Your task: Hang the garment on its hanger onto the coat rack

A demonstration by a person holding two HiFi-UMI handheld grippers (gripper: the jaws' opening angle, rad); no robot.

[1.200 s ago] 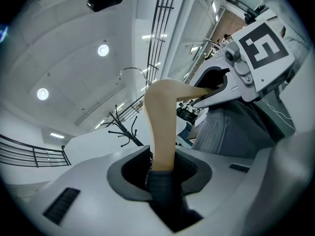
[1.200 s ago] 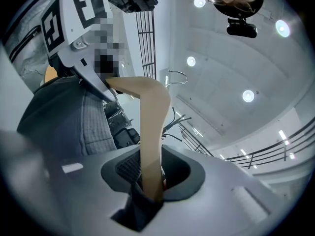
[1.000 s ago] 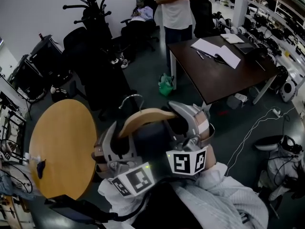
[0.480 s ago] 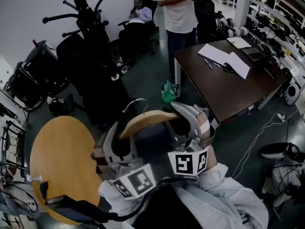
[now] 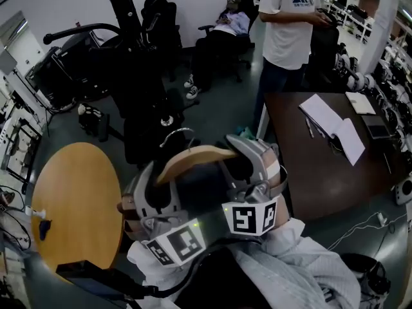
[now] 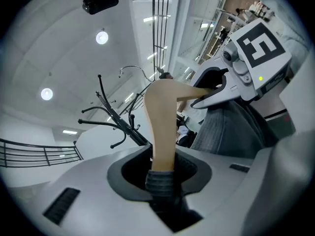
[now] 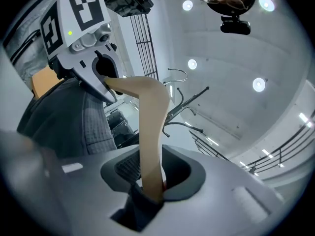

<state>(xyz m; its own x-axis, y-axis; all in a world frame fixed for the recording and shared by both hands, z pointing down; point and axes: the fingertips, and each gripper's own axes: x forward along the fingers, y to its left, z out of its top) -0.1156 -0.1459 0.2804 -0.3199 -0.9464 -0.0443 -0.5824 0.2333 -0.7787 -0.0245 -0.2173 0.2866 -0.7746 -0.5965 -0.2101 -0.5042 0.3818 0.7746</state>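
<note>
Top of coat rack (image 5: 129,15) cut off by head view's upper edge. Standing person (image 5: 286,37) cut off there above the chest. Ends of hanger (image 5: 193,156) buried between jaws of left gripper (image 6: 160,181) and right gripper (image 7: 147,191). Most of garment (image 5: 199,187) screened by both.

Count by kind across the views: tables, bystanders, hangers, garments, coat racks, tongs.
Tables: 2 (round table, dark table)
Bystanders: 2 (seated person, standing person)
Hangers: 1 (hanger)
Garments: 1 (garment)
Coat racks: 1 (coat rack)
Tongs: 2 (left tongs, right tongs), both shut on the hanger
Total: 9
</note>
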